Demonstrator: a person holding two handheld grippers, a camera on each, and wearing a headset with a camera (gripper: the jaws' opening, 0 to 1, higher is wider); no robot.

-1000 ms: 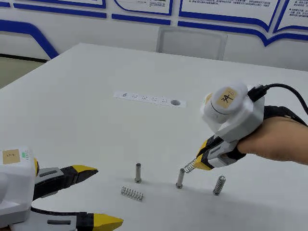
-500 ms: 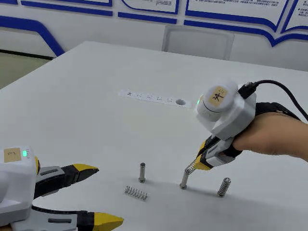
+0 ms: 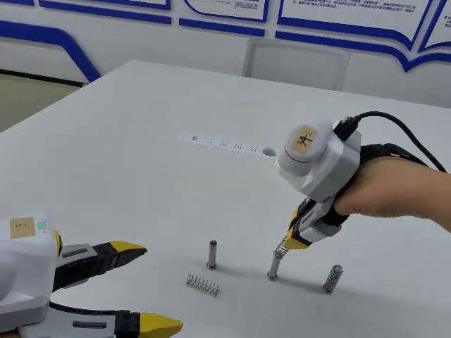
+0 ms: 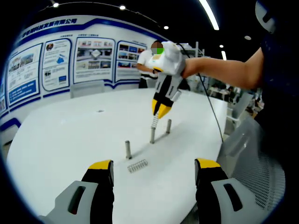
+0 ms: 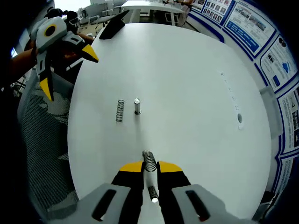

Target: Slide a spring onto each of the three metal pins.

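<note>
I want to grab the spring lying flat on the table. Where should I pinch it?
Pinch the spring around its middle coils, coming straight down from above with the jaws across its width. It lies on its side on the table, so the ends would probably slip. The open left tool is nearest.

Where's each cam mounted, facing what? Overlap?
Head view: on headset, facing forward-down at the table; open left claw, right claw, right hand show.
Left gripper view: on left claw, facing across the table along its jaws; right claw and forearm show.
Right gripper view: on right claw, facing along jaws shut on a spring; left claw shows far off.
Shared: both gripper views catch the bare pin and loose spring.
</note>
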